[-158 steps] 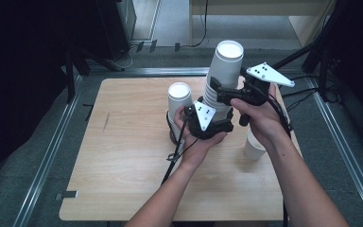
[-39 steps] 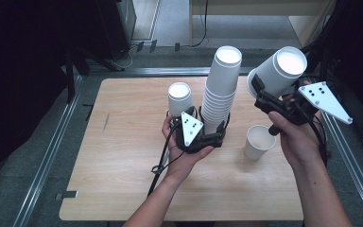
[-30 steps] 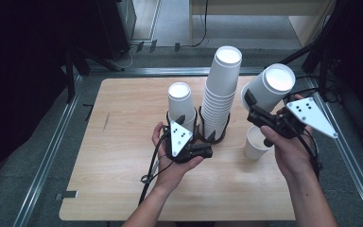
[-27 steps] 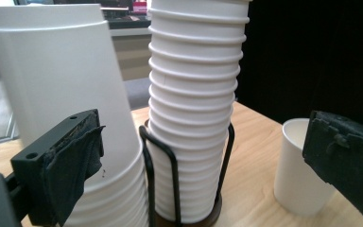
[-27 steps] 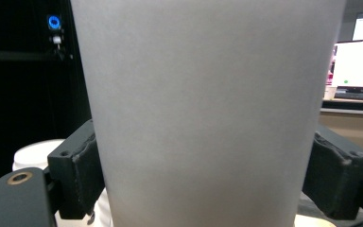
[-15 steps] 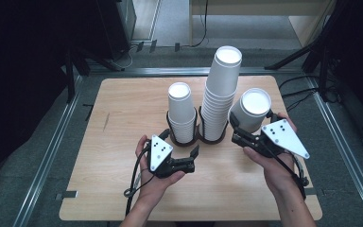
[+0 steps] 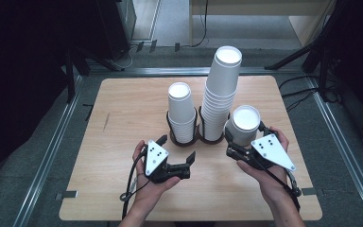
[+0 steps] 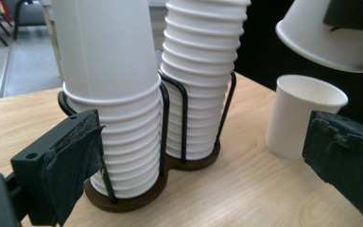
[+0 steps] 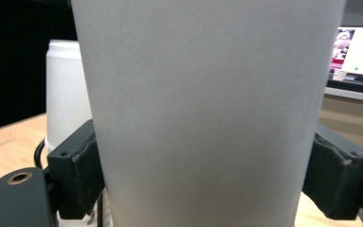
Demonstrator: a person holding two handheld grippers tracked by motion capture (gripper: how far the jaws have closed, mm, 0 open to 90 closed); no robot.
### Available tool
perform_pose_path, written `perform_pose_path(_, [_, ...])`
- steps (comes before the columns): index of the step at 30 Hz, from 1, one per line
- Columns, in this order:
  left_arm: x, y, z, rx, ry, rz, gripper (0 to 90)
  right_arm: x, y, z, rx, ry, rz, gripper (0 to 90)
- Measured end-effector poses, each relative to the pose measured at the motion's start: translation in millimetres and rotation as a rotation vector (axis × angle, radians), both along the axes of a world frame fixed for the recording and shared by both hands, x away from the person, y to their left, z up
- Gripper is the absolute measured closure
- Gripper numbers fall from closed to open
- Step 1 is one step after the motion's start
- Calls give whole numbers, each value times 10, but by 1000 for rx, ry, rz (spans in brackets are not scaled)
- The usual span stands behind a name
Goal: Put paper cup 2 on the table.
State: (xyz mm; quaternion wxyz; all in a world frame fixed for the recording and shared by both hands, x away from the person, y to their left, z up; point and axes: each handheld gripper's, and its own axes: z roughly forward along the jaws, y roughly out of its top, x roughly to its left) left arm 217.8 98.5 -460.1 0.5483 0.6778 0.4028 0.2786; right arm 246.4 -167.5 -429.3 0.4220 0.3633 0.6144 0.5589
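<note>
My right gripper (image 7: 245, 136) is shut on a white paper cup (image 7: 246, 120), held upside down just right of the tall cup stack (image 7: 222, 90). In the right gripper view that cup (image 9: 208, 94) sits between both jaws. The left gripper view has the held cup (image 8: 331, 35) hanging above a single upright cup (image 8: 305, 116) on the table. A shorter stack (image 7: 182, 113) stands in the left ring of the black wire holder (image 7: 185, 140). My left gripper (image 7: 176, 149) is open, empty, and a little in front of the holder (image 8: 170, 156).
The wooden table (image 7: 123, 113) has bare room to the left of the holder and along the front edge. Metal rails run along both sides of the table. Dark stands and cables lie beyond the far edge.
The right gripper has brought the cup down and left, from high at the right to beside the tall stack. The left gripper has drawn back from the holder toward the front edge.
</note>
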Motion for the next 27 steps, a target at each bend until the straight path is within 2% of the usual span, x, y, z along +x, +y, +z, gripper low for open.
perform_pose_path(3, [-20,20,-26,-13,15,-16,0,-27,23,-49,-18,3,9,134])
perform_pose_path(6, [-10,34,-65,-31,52,-39,0,-50,66,-117,-49,7,25,134])
perform_pose_path(10, [7,31,-101,-24,64,-43,0,-59,120,-180,-81,10,33,134])
perform_pose_path(17, [-35,21,-61,-26,55,-64,0,-92,243,-303,-213,-29,28,134])
perform_pose_path(20, [-54,31,-24,-30,44,-69,0,-100,277,-335,-230,-31,32,134])
perform_pose_path(27, [-71,45,20,-27,36,-96,0,-119,355,-426,-304,-49,41,134])
